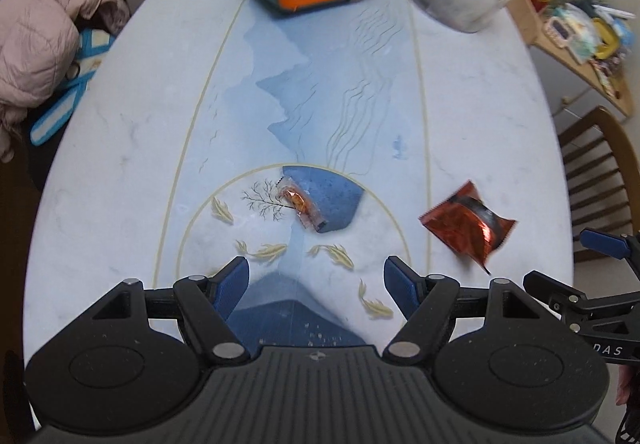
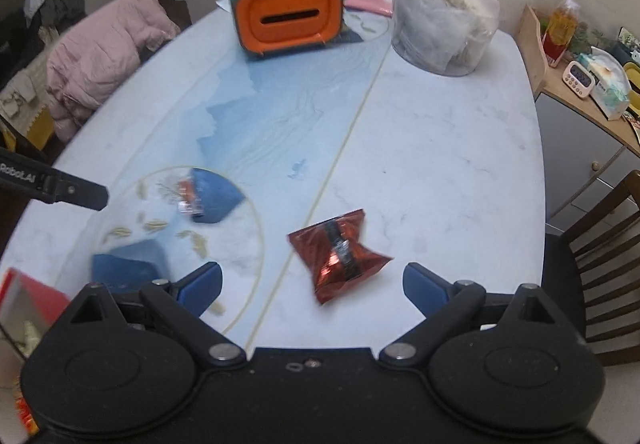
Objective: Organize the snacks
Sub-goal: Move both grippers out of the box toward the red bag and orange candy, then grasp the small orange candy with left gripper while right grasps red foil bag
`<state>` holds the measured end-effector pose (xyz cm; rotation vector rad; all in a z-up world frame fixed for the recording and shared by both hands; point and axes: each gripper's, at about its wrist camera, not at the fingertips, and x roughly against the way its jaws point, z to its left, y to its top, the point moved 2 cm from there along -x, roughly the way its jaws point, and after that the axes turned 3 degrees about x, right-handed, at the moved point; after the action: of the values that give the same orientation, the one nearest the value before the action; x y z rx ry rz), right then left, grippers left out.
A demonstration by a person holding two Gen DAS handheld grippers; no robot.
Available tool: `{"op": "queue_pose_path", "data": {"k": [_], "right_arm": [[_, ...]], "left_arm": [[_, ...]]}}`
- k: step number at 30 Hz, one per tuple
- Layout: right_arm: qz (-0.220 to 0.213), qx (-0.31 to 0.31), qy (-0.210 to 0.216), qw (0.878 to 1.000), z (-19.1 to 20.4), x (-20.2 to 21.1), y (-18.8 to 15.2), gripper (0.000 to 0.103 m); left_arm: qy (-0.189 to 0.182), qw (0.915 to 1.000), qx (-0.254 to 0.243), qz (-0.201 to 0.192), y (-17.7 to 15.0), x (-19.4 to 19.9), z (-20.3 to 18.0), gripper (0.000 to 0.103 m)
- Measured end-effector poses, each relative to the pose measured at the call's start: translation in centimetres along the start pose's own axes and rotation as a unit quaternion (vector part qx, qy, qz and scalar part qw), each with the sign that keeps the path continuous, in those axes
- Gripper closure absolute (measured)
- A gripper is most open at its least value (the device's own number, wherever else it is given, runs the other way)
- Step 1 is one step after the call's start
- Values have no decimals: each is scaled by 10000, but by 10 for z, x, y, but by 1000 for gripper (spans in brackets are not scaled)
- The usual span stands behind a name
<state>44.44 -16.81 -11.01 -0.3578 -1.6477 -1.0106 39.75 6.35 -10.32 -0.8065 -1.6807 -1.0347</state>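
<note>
Snacks are the business here, and two of them lie loose on the table (image 2: 440, 148), neither one touched. Starting at the right gripper (image 2: 312, 286), its blue fingers (image 2: 202, 286) stand wide apart with nothing between them, and the red foil packet (image 2: 340, 256) sits just ahead of the gap, flat on the tabletop and puffed in the middle with crimped ends. That packet looks light, crinkly and slick; the foil will likely slide or buckle under a hard pinch, and whatever is inside may crush. A sensible hold is across the narrow middle, where the dark band runs, with a gentle squeeze, or on a crimped end if the pads can get under it.

The left gripper (image 1: 316, 284) is likewise spread open and empty. Ahead of it, a little farther off, lies a small wrapped candy (image 1: 300, 204) in clear film, resting on the painted circle of the table. It seems tiny, light and firm at the core, with loose slippery twisted ends; closing on the orange centre looks safer than on the film.

Farther out, an orange and green box (image 2: 286, 18) stands at the far end, beside a clear plastic bag (image 2: 440, 16). A red carton (image 2: 24, 296) shows at the near left edge in the right view; which of these is meant to receive the snacks cannot be told.
</note>
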Motion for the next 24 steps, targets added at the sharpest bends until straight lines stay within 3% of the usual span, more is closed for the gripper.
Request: {"op": "queue_pose_path", "data": {"k": [8,18,24], "right_arm": [[318,217,-66,9992,-15,-60,12,10],[595,540,-16,9968,-15,-105,16,12],[682,690,14,9953,-12,-120,15,15]], "left_arm": [[135,9990,347,235,24,-54,4,29],[255,9971,592,402,33,-110,10,30],[301,9964,662,429,31,-129,12,42]]}}
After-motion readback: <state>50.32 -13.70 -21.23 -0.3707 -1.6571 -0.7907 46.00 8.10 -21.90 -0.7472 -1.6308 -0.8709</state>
